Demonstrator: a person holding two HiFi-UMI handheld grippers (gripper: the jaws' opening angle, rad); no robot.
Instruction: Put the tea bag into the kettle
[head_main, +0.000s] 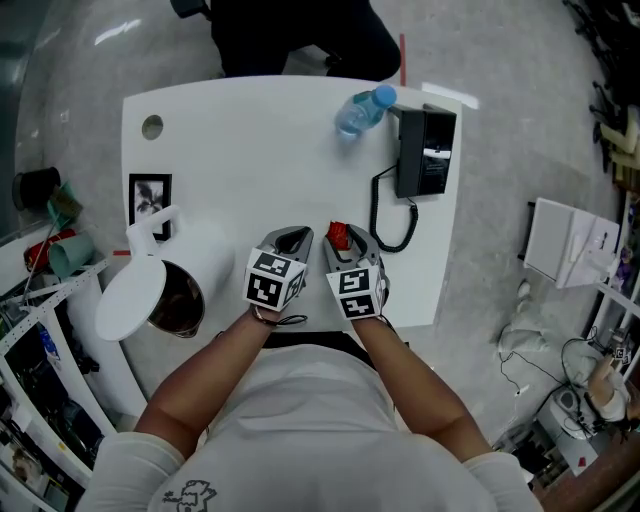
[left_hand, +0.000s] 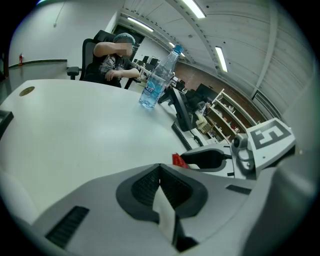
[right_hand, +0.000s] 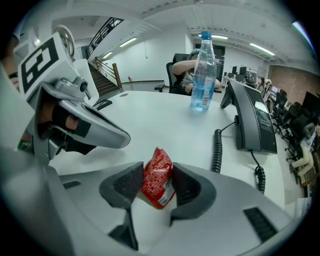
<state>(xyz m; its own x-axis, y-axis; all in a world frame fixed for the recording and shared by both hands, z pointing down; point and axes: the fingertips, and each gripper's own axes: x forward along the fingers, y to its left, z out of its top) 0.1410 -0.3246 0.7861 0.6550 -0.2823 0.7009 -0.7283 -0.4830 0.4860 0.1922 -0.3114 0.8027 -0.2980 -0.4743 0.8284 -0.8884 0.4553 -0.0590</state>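
The red tea bag sachet (right_hand: 156, 176) stands pinched between the pads of the right gripper (right_hand: 156, 187), just above the bench (head_main: 260, 150). The left gripper (left_hand: 161, 185) is pressed together on a thin white slip (left_hand: 164, 212); I cannot tell what the slip is.

The open kettle (head_main: 203, 258) sits at 9 o'clock from both, its lid (head_main: 130, 295) tipped back. The left gripper lies right in the path to it, so a sideways carry could knock the two together.

The sachet looks puffy and slick, held only by its sides, and could slide out short of the mouth. It also appears still wrapped, so wrapper and all might go in.
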